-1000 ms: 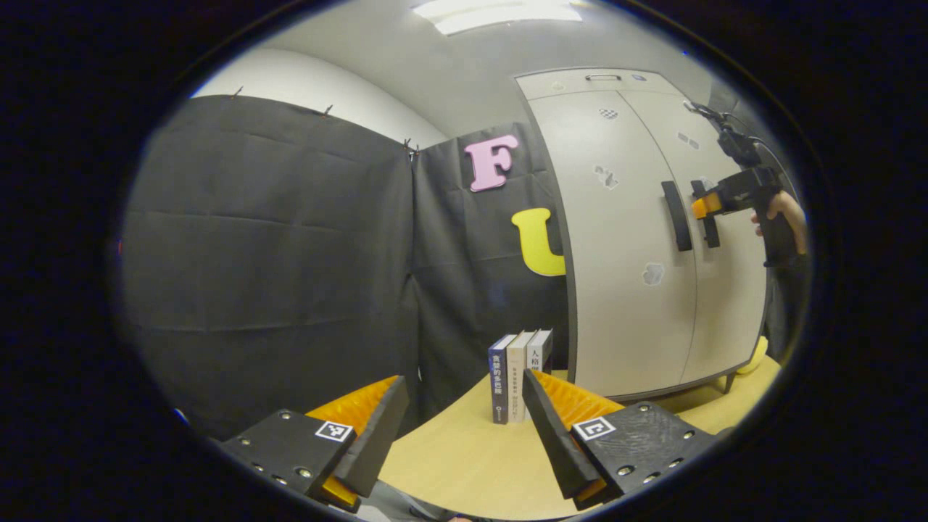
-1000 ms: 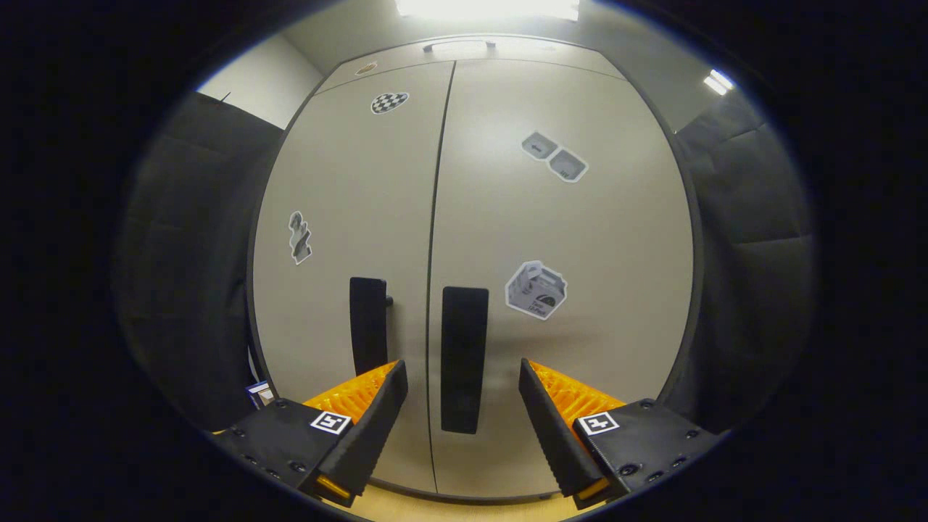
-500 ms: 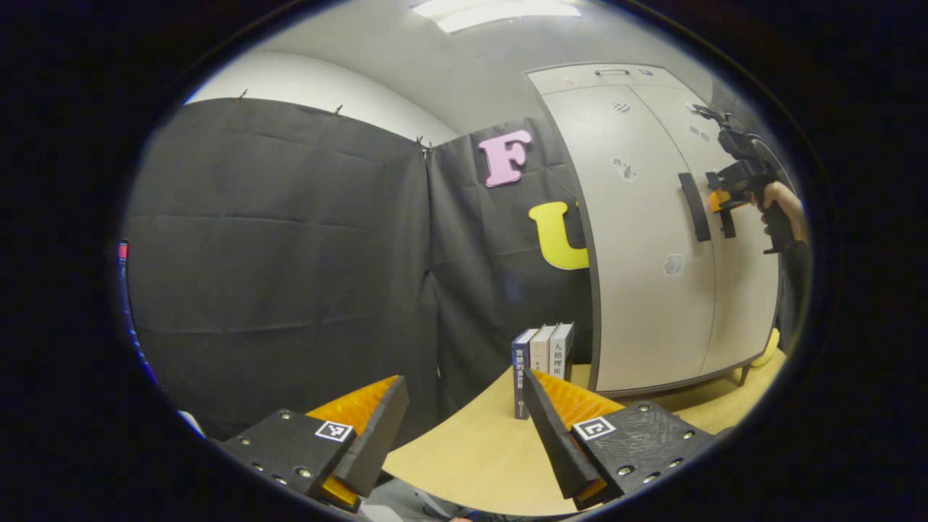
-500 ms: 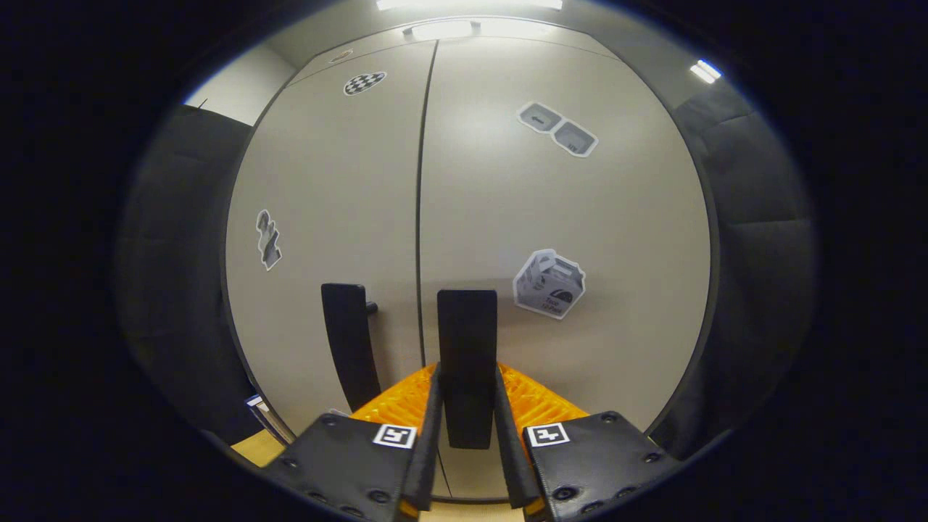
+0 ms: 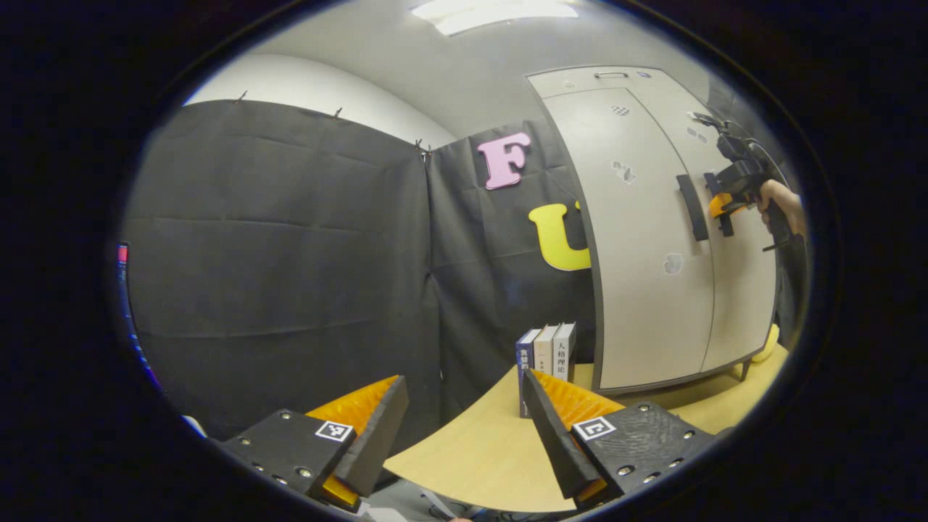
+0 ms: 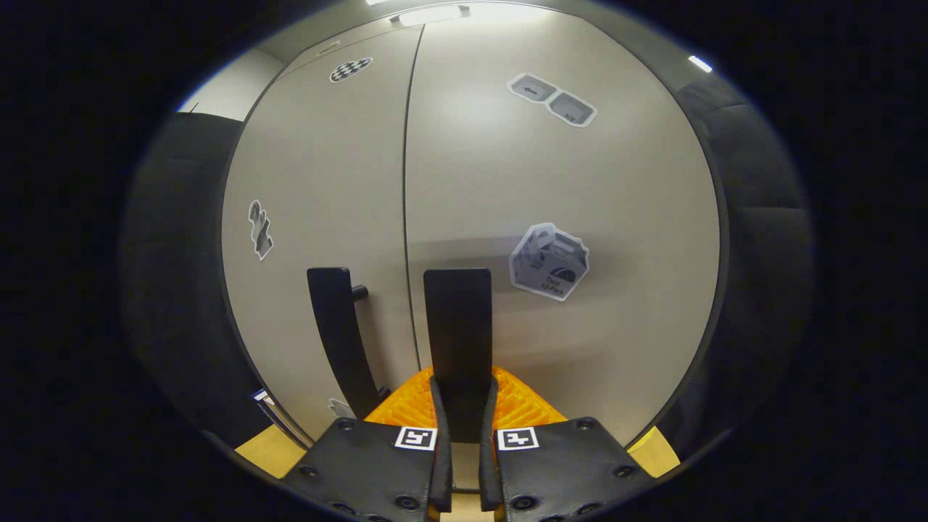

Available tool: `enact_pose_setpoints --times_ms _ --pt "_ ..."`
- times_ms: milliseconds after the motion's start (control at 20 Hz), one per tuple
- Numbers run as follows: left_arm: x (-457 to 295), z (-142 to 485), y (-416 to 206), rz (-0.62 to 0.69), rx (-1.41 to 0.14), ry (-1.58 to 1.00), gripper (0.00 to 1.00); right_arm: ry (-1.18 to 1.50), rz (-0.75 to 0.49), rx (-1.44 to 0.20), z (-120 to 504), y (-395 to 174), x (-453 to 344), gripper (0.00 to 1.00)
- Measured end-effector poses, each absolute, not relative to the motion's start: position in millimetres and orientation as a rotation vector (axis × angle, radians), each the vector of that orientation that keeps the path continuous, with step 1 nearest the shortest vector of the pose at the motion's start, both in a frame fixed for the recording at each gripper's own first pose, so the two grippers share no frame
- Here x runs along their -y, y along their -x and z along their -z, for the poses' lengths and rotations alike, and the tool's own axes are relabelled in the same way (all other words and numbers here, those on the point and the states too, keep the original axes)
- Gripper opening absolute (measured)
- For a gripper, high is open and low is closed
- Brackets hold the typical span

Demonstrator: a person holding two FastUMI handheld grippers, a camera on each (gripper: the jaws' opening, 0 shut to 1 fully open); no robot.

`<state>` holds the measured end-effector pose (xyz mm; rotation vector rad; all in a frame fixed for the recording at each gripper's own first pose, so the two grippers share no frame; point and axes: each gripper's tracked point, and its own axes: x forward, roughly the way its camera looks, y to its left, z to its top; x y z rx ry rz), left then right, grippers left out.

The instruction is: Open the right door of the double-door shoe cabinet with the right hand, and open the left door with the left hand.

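Right gripper [image 6: 464, 435] is clamped on the right door's handle [image 6: 458, 326], straight ahead between its fingers, but both doors look shut, I think. Left gripper [image 5: 464, 428] hangs apart over the counter [image 5: 478, 457], the left door's handle [image 5: 693, 207] far ahead to its right

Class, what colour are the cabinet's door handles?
Black; the tall flat bar handles show best in the right gripper view.
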<state>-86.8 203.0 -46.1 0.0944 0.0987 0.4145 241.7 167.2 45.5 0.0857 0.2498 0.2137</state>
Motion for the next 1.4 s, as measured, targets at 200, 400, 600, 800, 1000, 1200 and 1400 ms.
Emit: enact_pose_setpoints --times_ms 200,400,600,800,1000,1200,1400 --pt "-197 45 89 -0.38 -0.087 -0.087 0.94 -0.084 -0.253 -0.26 -48 -237 -167 0.08" --pt "-185 40 80 -0.346 -0.073 -0.091 0.94 -0.093 -0.277 -0.266 -48 -234 -163 0.07" --pt "-172 35 74 -0.313 -0.064 -0.097 0.94 -0.096 -0.307 -0.271 -47 -232 -159 0.07" --pt "-157 29 66 -0.283 -0.051 -0.102 0.94 -0.095 -0.337 -0.275 -48 -232 -156 0.1" --pt "-135 24 57 -0.242 -0.041 -0.102 0.94 -0.091 -0.365 -0.283 -51 -240 -154 0.07" --pt "-109 23 48 -0.196 -0.038 -0.1 0.94 -0.095 -0.398 -0.291 -51 -231 -148 0.07" --pt "-82 17 40 -0.15 -0.026 -0.105 0.94 -0.12 -0.446 -0.281 -49 -218 -140 0.1"
